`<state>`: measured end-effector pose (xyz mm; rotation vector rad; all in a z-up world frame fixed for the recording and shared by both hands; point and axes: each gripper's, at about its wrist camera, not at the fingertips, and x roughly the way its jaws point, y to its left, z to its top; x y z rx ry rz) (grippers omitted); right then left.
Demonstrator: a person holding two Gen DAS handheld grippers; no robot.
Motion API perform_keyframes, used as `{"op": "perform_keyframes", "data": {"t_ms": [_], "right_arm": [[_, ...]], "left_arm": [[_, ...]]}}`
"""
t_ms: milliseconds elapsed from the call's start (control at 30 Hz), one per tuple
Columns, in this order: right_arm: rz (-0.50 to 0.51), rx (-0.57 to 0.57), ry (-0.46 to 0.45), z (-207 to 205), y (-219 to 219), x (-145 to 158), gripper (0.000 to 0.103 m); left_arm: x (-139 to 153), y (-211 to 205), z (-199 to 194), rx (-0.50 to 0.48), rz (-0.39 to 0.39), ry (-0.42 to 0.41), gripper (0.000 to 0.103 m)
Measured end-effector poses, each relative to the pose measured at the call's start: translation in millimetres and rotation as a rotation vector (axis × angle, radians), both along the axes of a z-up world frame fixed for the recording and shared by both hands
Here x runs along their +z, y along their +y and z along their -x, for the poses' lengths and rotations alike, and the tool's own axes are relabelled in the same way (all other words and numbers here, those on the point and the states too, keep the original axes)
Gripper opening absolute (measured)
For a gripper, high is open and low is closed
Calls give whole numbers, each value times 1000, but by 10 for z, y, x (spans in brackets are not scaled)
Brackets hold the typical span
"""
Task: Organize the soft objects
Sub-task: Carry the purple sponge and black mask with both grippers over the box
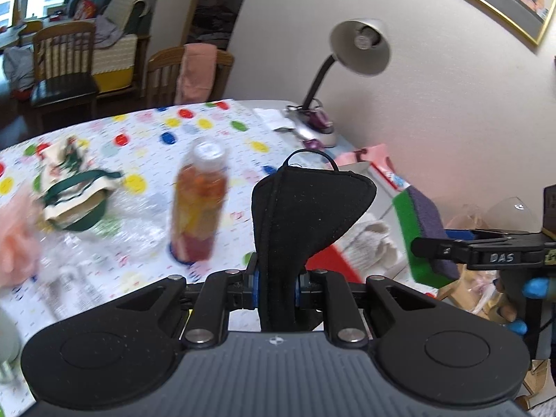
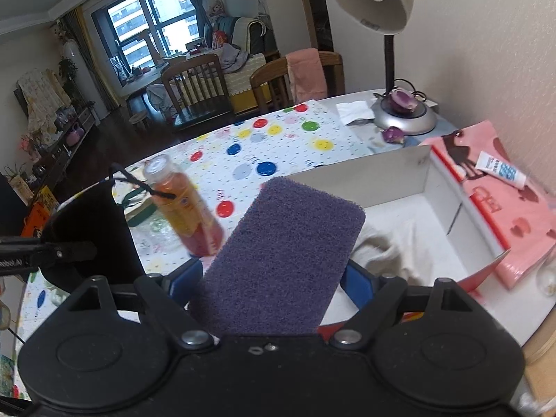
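While left fingers (image 1: pixel 276 286) pinch a black mask (image 1: pixel 305 205), right fingers (image 2: pixel 271 278) clamp a purple sponge (image 2: pixel 281 257).

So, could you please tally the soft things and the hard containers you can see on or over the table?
Soft things held: 2, the black mask and the purple-green sponge.
Soft things lying: 2, the white cloth and the drawstring pouch.
Hard containers: 2, the bottle and the white box.
Total: 6.
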<state>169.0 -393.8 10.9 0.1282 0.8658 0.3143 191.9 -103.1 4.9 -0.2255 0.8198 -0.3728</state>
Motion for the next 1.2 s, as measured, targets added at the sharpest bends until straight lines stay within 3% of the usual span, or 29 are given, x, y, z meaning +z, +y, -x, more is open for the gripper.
{"op": "perform_keyframes", "data": {"t_ms": [567,1000,1200], "right_arm": [[49,-11,11,-574,-727,-148,85],[108,-42,60,-1005,-1161,-501,85],[134,-20,106,-1166,-1196,-739,85]], "left_arm": [[350,-1203,-805,-123,-21,-97,16],[175,-1946,-1390,-175,-71,-95,16],[-84,-2279,-1633,-212,-119,-74,16]]}}
